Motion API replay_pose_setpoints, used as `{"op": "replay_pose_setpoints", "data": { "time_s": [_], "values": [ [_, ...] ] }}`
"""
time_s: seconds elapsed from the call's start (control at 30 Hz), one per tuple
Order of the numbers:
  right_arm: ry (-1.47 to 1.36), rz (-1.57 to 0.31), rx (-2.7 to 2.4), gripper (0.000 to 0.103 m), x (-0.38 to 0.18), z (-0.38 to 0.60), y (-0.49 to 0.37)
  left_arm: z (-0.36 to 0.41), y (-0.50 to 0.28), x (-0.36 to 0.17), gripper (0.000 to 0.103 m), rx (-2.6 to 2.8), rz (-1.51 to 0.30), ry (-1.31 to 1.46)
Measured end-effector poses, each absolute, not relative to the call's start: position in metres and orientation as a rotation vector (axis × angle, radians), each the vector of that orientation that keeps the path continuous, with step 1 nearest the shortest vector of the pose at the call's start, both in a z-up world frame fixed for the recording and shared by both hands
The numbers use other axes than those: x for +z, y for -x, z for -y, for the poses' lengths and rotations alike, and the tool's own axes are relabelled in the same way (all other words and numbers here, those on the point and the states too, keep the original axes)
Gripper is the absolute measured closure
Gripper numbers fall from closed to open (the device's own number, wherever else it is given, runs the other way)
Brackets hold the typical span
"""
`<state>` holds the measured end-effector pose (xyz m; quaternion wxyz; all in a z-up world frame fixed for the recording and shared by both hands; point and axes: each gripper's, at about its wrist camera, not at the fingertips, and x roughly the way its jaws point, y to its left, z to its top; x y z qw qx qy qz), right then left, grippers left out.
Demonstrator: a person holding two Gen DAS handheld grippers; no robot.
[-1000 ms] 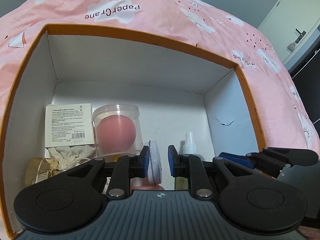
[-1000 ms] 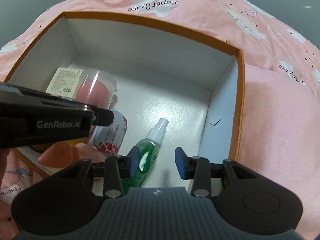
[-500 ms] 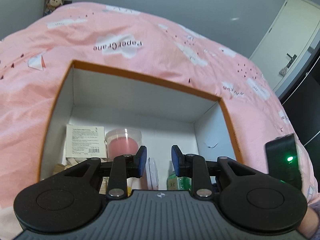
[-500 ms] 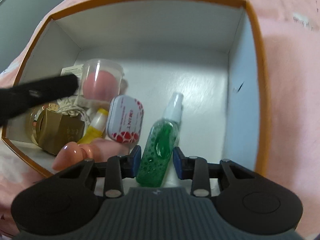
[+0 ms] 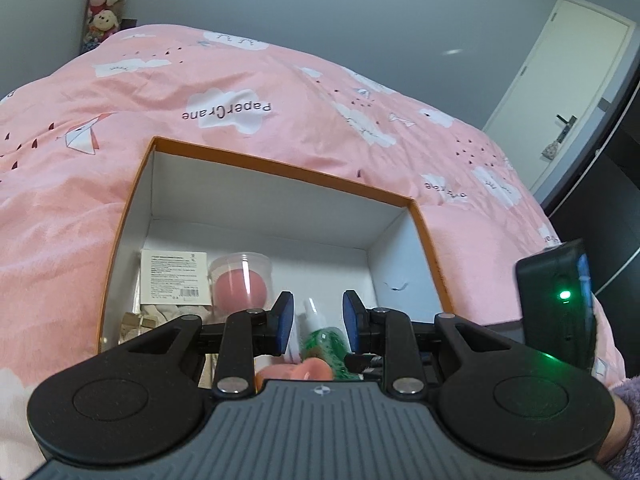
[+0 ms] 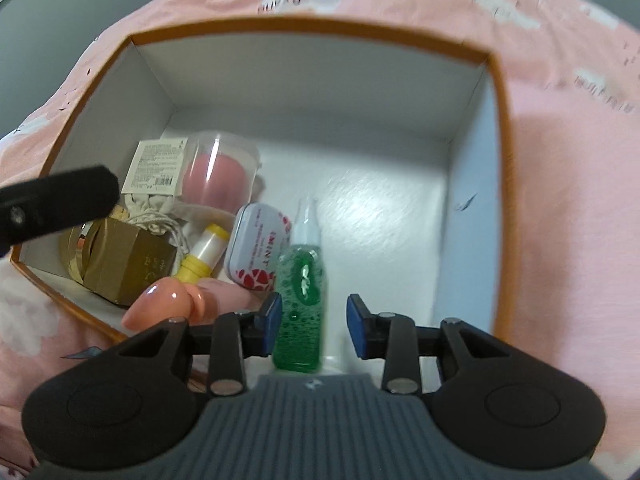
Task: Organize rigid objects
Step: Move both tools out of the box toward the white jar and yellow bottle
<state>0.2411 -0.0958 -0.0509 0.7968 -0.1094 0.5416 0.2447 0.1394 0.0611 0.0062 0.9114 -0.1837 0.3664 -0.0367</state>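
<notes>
A white box with an orange rim (image 6: 500,128) sits on the pink bedding. The green spray bottle (image 6: 302,280) lies on its floor, nozzle toward the far wall. My right gripper (image 6: 314,326) points down over the bottle's base with the bottle between its jaws. The jaws are opening, and the right pad stands clear of the bottle. My left gripper (image 5: 316,316) hovers open and empty above the box's (image 5: 280,164) near side, and its body crosses the right wrist view as a black bar. The mint tin (image 6: 256,252) leans beside the bottle (image 5: 324,340).
On the box's left side are a clear cup with a pink sponge (image 6: 216,176), a labelled packet (image 6: 154,168), a cloth pouch (image 6: 160,216), a yellow lip balm (image 6: 204,252), a gold box (image 6: 124,264) and a glossy pink object (image 6: 160,308). Bare floor shows on the box's right half.
My left gripper let go of the mint tin, then rose and drew back from the box. My right gripper came down around the green bottle.
</notes>
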Motion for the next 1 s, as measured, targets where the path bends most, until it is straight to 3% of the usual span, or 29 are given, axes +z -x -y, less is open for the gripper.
{"op": "replay_pose_setpoints", "data": {
  "time_s": [0.33,0.63,1.0],
  "values": [
    [0.186,-0.956,0.482,0.063,-0.003,0.133,-0.198,-0.042,-0.109,0.021,0.073,-0.156,-0.746,0.366],
    [0.133,-0.866,0.395,0.063,0.018,0.171,-0.157,-0.008,-0.088,0.011,0.072,-0.241,-0.855,0.242],
    [0.136,-1.055,0.271,0.062,-0.028,0.208,-0.141,0.018,-0.097,-0.045,0.072,-0.297,-1.022,0.232]
  ]
}}
